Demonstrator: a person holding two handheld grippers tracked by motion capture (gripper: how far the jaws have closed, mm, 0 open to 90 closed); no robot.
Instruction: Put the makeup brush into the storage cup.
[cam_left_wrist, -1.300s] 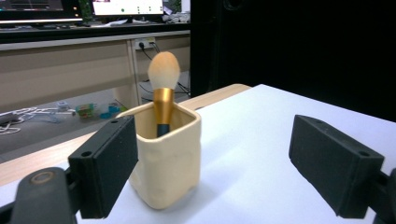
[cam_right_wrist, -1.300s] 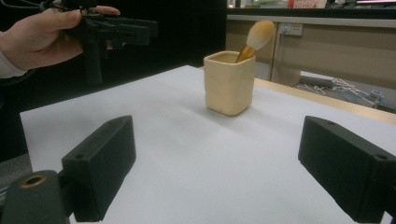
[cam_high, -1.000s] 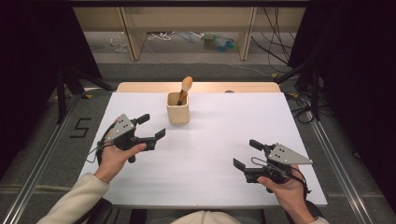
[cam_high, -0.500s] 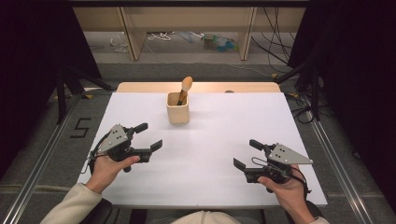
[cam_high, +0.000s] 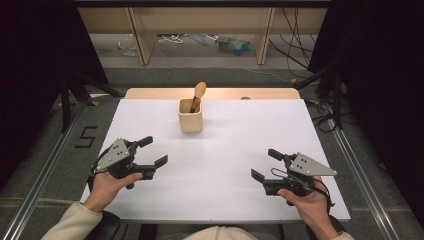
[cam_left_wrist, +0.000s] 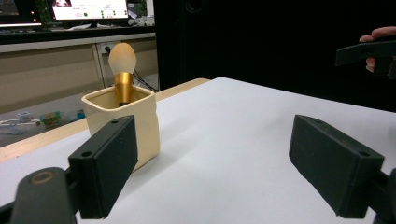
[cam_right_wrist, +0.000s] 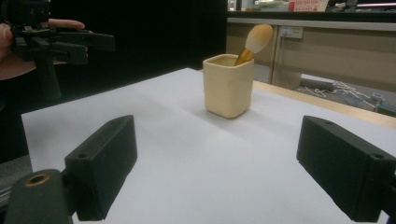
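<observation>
Item: cream square cup (cam_high: 191, 116), standing upright toward the far middle of the white table (cam_high: 230, 150), holding one brush (cam_high: 198, 94) that leans with its pale bristle head above the rim and its gold ferrule showing just inside. Item: my left gripper (cam_high: 154, 161), jaws spread wide, nothing between them; over the last second I have drawn it back from beside the cup toward my edge of the table, and it now sits low at the near left, well apart from the cup. Item: my right gripper (cam_high: 265, 164), likewise spread and empty, at the near right, in the same place as a second ago. In the left gripper view the cup (cam_left_wrist: 125, 122) stands ahead, to the left of centre; in the right gripper view the cup (cam_right_wrist: 228, 86) stands farther off. Assessment: both claws parked and clear, brush seated in the cup; I judge the placing finished and the retreat a closing move.
</observation>
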